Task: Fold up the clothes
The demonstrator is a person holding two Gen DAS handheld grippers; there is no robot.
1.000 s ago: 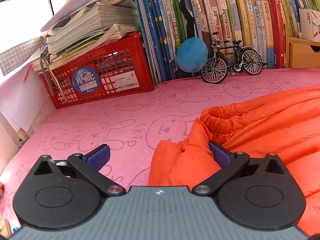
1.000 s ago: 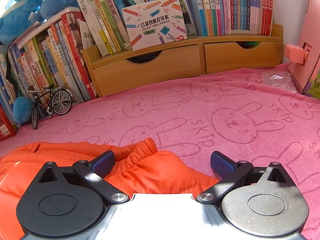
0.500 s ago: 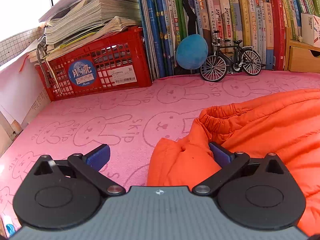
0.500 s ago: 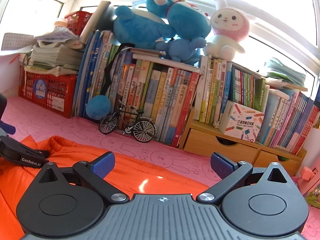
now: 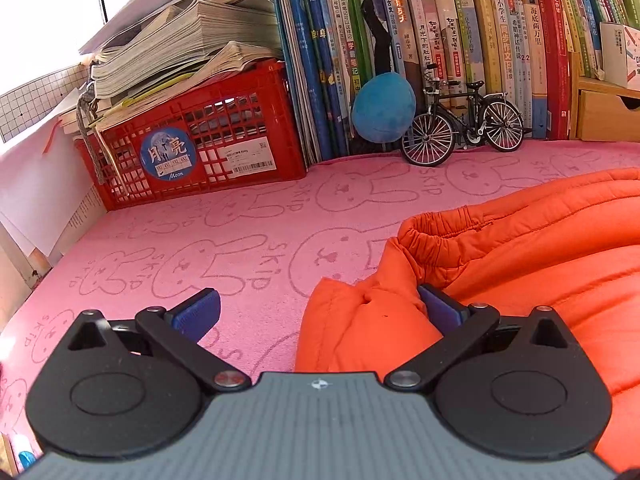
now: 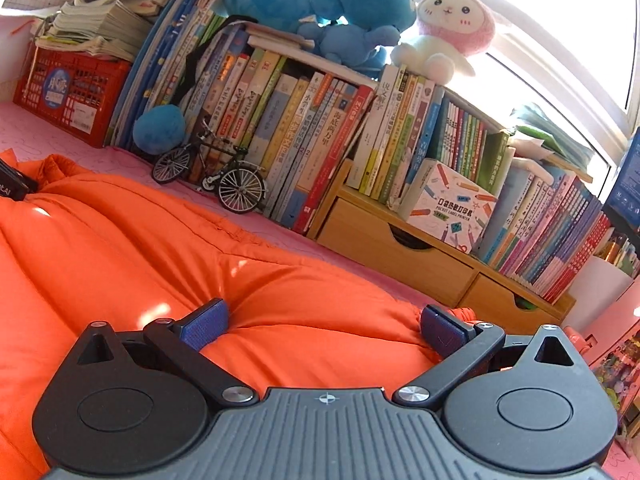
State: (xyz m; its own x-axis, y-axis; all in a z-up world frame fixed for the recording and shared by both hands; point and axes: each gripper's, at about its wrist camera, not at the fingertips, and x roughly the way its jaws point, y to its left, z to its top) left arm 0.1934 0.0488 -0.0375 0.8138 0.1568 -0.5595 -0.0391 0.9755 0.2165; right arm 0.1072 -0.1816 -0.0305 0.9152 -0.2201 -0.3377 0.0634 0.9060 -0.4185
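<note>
- Orange padded garment (image 5: pixel 520 264) spread on pink bunny-print cloth (image 5: pixel 240 240), filling lower right of left view; elastic cuff (image 5: pixel 436 226) pointing toward frame centre, long axis running off right.
- Left gripper (image 5: pixel 316 312) spread wide, straddling a corner fold, gripping nothing.
- Right gripper (image 6: pixel 320 326) likewise agape, low over padding.
- Likely step: picking grasp points; next, pinching edges.

Both wrist views are being taken low over the pink mat (image 5: pixel 248 216), facing the bookshelf, with the model bicycle (image 5: pixel 462 128) (image 6: pixel 210 172) being shared.
</note>
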